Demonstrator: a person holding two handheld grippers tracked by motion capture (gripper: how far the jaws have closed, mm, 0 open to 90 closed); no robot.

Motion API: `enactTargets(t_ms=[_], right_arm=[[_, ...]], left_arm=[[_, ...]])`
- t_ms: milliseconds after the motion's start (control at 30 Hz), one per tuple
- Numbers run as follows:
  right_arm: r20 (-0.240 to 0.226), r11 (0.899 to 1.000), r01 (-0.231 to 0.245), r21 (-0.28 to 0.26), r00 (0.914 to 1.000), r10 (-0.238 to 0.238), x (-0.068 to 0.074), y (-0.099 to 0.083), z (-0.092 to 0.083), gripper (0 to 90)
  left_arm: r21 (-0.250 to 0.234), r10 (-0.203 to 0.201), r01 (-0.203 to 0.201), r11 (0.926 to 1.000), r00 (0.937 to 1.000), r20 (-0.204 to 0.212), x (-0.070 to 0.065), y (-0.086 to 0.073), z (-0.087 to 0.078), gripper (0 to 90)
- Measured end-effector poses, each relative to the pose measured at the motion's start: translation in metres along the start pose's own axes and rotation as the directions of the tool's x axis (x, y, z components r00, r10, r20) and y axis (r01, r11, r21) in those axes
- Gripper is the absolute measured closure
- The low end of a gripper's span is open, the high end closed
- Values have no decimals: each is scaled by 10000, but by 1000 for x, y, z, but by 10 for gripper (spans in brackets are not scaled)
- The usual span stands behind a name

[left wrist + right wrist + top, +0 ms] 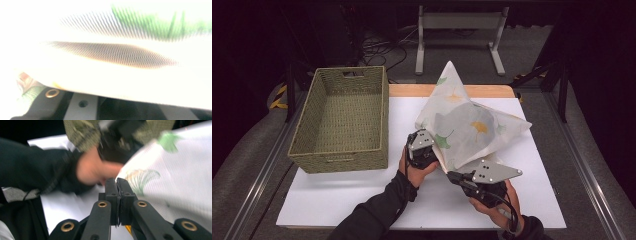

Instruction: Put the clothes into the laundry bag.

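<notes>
High view: a white cloth [467,125] with green and yellow leaf prints is lifted off the white table [362,195], bunched, one corner pointing up toward the far side. The left gripper [424,147] sits at the cloth's near-left edge, the right gripper [457,176] at its near edge, both hands close together. A woven basket [343,120] stands just left of the cloth, nothing visible inside. Likely step: gather or fold the cloth, maybe for the basket. To do it well, keep both grips on the hem, hold the two edges level, and spread the hands apart to pull out slack before folding.

Left gripper view: blurred white cloth [112,57] right against the camera, with a green print up top. The jaws are hidden under it, so whether they pinch the fabric cannot be told from here. Best to check the hold before pulling.

Right gripper view: the right gripper's [119,195] jaws are clenched together, and the cloth [175,180] edge appears to run in between them, so it looks to be grasping the cloth. The left hand [95,170] is just beyond, blurred. Avoid tugging fast: thin fabric could slip out of a narrow pinch.
</notes>
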State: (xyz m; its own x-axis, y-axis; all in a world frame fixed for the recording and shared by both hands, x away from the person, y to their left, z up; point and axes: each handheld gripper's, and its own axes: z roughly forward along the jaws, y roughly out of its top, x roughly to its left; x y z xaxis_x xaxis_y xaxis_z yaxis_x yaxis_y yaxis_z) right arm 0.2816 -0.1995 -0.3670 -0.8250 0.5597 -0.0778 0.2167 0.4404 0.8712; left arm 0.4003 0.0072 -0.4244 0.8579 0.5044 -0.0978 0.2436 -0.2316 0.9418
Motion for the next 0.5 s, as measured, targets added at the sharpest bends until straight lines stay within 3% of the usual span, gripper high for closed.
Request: enactTargets(t_ms=[67,100,267,367,433,500], right_arm=[[278,9996,23,286,9996,-31,-5,-9,0,886],[368,9993,-74,372,9993,61,-8,-14,-1,886],[716,9967,-363,731,9969,311,-20,-32,-6,887],[883,9957,-478,796,9953,407,-23,-37,-9,887],[896,9958,-524,753,9949,456,-24,-38,-11,887],[942,9958,-620,678,9940,555,-25,-39,-16,887]], left_arm=[[135,4,-6,9999,9999,107,0,-2,-4,754],[227,261,-263,9994,9996,108,1,-3,-8,722],[1094,559,-590,9922,9979,313,-3,-13,-28,496],[1499,822,-817,9853,9966,26,-6,-19,-45,360],[1598,896,-885,9832,9960,1,-6,-21,-49,320],[1682,1048,-974,9809,9939,-354,-6,-27,-57,297]])
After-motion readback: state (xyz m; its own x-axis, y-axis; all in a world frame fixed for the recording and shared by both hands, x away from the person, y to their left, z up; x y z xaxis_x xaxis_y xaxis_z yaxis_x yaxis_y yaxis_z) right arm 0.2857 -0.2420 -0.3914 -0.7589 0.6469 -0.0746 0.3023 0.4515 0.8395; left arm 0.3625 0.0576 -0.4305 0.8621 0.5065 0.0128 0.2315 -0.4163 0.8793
